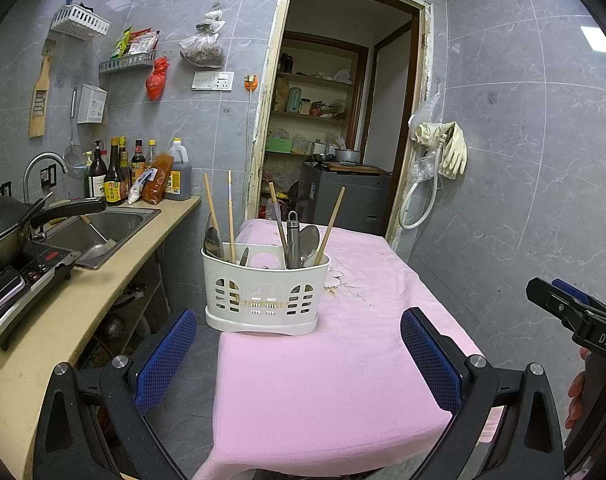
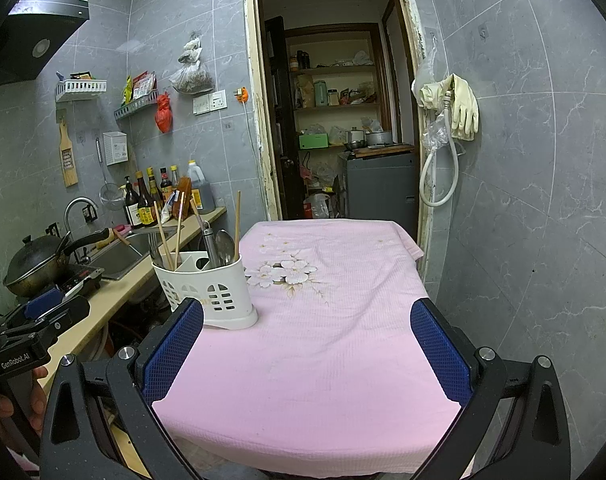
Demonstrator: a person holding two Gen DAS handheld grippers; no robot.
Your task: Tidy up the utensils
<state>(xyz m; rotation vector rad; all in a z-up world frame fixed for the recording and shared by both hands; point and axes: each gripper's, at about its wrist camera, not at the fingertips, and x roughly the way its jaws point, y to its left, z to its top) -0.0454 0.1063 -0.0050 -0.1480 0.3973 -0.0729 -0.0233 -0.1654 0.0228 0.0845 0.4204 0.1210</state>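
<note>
A white slotted utensil caddy (image 1: 263,292) stands on the left edge of the pink-clothed table (image 1: 343,360). It holds several wooden chopsticks (image 1: 330,222), metal spoons (image 1: 214,242) and a steel-handled tool (image 1: 293,236). My left gripper (image 1: 299,354) is open and empty, a short way in front of the caddy. In the right wrist view the caddy (image 2: 211,288) stands at the left, just past my left fingertip (image 2: 175,344). My right gripper (image 2: 307,348) is open and empty over the table's near end (image 2: 323,360). The right gripper also shows at the left wrist view's right edge (image 1: 575,316).
A beige counter (image 1: 63,320) runs along the left with a sink (image 1: 115,228), a black wok (image 1: 7,224) on an induction cooker, and sauce bottles (image 1: 119,176). An open doorway (image 1: 335,120) lies behind the table. Gloves and a hose (image 1: 443,152) hang on the right wall.
</note>
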